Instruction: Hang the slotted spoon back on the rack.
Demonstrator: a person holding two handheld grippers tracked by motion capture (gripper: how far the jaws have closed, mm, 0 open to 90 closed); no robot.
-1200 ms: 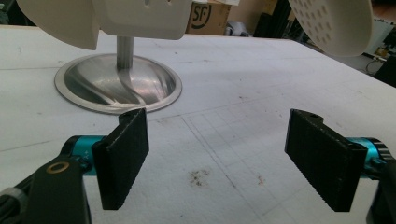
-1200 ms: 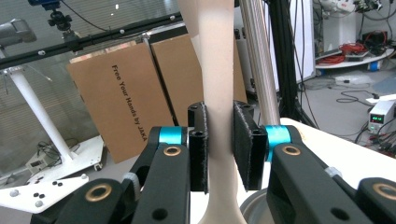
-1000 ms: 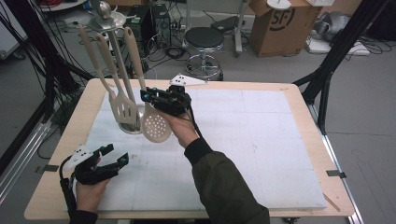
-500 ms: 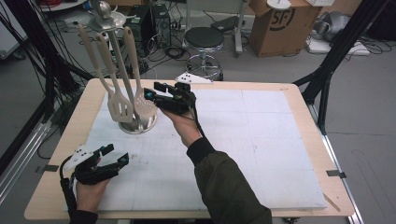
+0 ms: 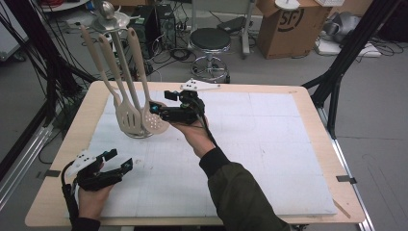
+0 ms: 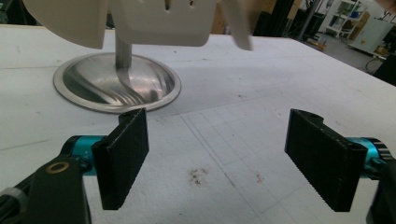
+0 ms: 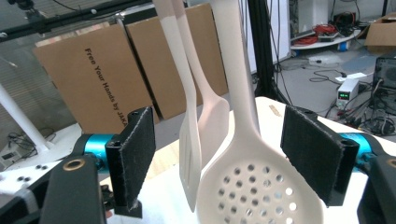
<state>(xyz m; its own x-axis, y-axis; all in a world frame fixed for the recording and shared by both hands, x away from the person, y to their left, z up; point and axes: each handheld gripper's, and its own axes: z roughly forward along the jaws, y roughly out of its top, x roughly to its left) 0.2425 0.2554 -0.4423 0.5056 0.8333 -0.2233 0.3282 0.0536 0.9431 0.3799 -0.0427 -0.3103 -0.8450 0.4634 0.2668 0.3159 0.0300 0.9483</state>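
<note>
A steel utensil stand point(image 5: 109, 19) with a round base point(image 6: 116, 84) stands at the table's far left. Three cream utensils hang from it: a round holed skimmer point(image 5: 156, 124), a slotted spatula point(image 5: 127, 118) and one more behind them. My right gripper point(image 5: 155, 109) points left at the skimmer. Its jaws have just been opening and stand apart on either side of the skimmer point(image 7: 259, 191), not touching it. The spatula point(image 7: 190, 154) hangs edge-on just beyond. My left gripper point(image 5: 120, 158) rests open near the front left corner, with nothing between its fingers point(image 6: 123, 158).
A white gridded mat point(image 5: 269, 144) covers the wooden table. Behind the far edge stand a round stool point(image 5: 210, 41) and a cardboard box point(image 5: 284, 26). Black stand legs point(image 5: 346, 57) rise at the right, and cables trail at the left.
The skimmer, held swung out to the right a second ago, now hangs back beside the other utensils. The right jaws have spread wide around it. The left gripper has not moved.
</note>
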